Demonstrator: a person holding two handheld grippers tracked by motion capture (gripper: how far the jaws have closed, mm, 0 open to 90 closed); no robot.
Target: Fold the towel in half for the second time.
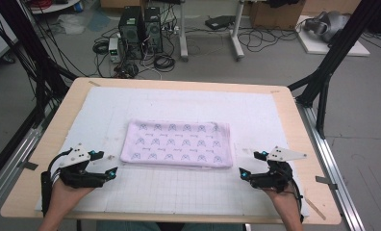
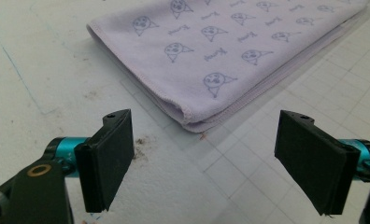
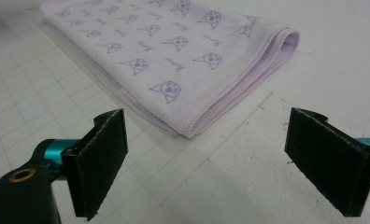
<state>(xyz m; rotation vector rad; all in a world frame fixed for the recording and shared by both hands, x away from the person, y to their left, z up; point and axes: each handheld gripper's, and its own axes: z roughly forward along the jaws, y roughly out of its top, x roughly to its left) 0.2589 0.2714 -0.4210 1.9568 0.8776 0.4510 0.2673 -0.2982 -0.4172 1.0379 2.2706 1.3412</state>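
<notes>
Pale wood frames the bench, and over most of it lies a white padded mat ruled with a faint grid along its near half. At the middle of that mat rests the folded lilac towel, printed with small cat faces, flat, its layered edges facing the person's side. The left gripper sits just off the towel's near left corner, and its own view shows that corner straight ahead between jaws that stand wide and empty. The right gripper mirrors it at the near right corner, its jaws likewise spread wide with nothing in them. Both hands rest low on the mat, apart from the cloth. As I judge it, the work in hand is taking the two near corners, and the risk lies in the stacked layers: jaws that close too high would pinch just the top ply and peel the fold open, while jaws driven too low could catch the mat too. One side gripping sooner than the other would likely drag the towel askew.
</notes>
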